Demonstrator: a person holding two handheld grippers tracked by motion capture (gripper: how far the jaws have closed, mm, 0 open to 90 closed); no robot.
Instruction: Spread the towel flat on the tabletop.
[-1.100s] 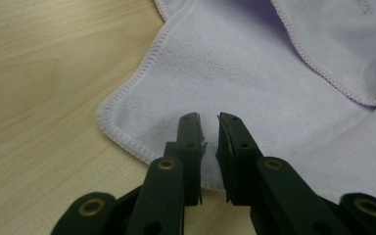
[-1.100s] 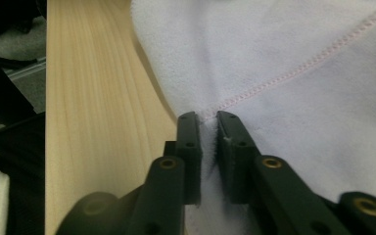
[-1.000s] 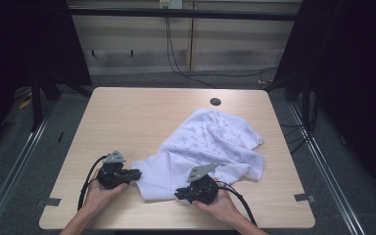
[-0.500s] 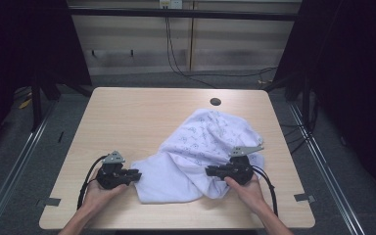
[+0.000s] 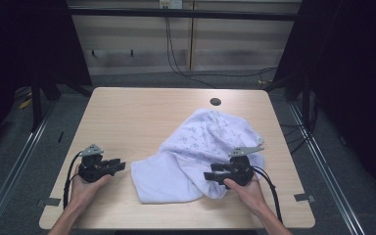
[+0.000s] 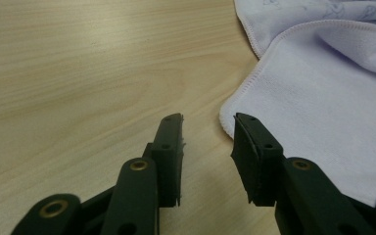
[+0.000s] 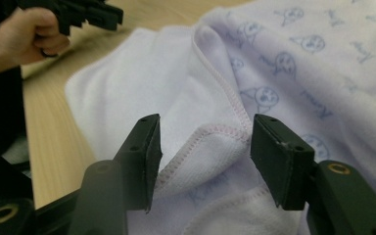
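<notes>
grasping the hemmed corners of the crumpled white printed terry towel (image 5: 203,152) lying on the right half of the light wooden table (image 5: 127,117).

right gripper (image 7: 203,142) stands wide open, a folded stitched corner between its jaws; judged next step: advance until the hem sits deep between the pads, then close on one layer. left gripper (image 6: 208,129) is narrowly parted on bare wood, just beside the near-left towel corner (image 6: 230,110); slide one jaw under the edge before closing.
</notes>
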